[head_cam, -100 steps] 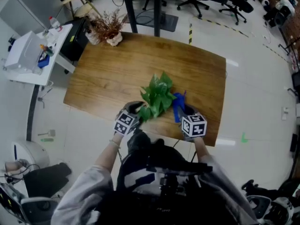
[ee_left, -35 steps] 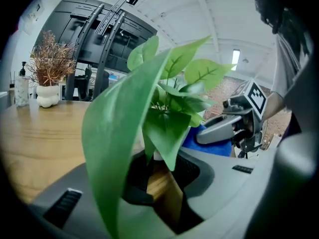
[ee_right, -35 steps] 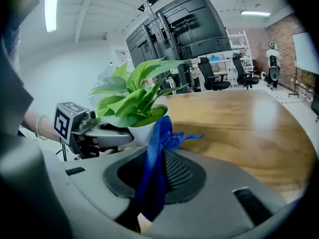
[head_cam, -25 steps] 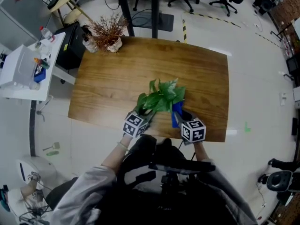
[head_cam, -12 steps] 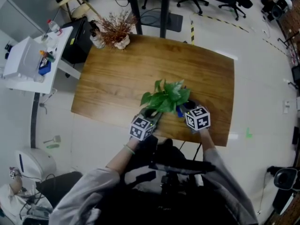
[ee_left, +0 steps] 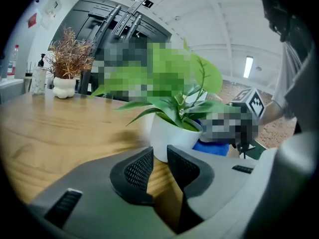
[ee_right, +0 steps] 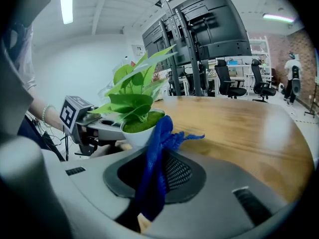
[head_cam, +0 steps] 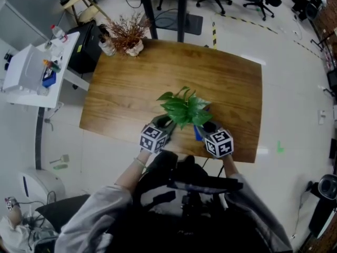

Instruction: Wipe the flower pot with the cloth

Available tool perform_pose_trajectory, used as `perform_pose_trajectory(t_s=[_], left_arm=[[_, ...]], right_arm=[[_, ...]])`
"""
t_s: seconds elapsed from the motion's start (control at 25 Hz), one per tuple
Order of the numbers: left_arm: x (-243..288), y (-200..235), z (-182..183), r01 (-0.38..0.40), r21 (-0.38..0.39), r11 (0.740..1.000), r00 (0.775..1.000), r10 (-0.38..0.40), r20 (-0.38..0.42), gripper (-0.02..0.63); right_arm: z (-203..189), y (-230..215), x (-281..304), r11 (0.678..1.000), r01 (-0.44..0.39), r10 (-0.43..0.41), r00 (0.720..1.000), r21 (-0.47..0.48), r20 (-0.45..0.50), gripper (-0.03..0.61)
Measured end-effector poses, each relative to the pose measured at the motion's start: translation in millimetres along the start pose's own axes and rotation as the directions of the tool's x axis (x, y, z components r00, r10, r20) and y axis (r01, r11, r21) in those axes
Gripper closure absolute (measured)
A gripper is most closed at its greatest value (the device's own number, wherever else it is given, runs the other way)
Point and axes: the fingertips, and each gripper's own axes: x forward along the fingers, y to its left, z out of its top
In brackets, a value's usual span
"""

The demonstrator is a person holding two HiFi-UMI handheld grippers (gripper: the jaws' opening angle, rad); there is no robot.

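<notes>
Green leaves (head_cam: pixel 184 108) over pot (ee_left: pixel 172 136), cloth (ee_right: pixel 154 158) beside

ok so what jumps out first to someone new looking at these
Most striking is the leafy green plant in its white pot, near the front edge of the wooden table between the two tools. The right tool is clamped on a blue cloth beside the pot, while the left tool, jaws slightly apart and empty, points at the pot. A dried brown plant sits at the table's far left corner.
</notes>
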Motion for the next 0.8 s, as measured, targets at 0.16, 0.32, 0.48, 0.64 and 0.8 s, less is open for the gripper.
perform_pose_trajectory(t_s=[0.16,0.32,0.48,0.64,0.8], left_arm=[[0,9,3,-0.019,-0.004,1.000,1.000,0.019,0.002,0.534],[3,10,1,-0.032,0.009,0.999,0.999,0.032,-0.008,0.534],[3,12,0,-0.046,0.011,0.999,0.999,0.046,-0.006,0.537],[4,10,-1,-0.038,0.021,0.999,0.999,0.039,-0.010,0.537],[-1,8,-5,-0.032,0.020,0.999,0.999,0.032,-0.012,0.537]], right_arm=[[-9,17,-4,0.999,-0.016,0.016,1.000,0.038,0.007,0.488],[-20,31,-3,0.998,-0.028,0.028,1.000,0.053,-0.003,0.488],[-23,43,0,0.996,-0.046,0.047,0.999,0.074,-0.008,0.488],[-27,61,3,0.995,-0.079,0.080,0.997,0.059,-0.018,0.488],[-31,51,-3,0.995,-0.042,0.043,0.999,0.088,-0.014,0.488]])
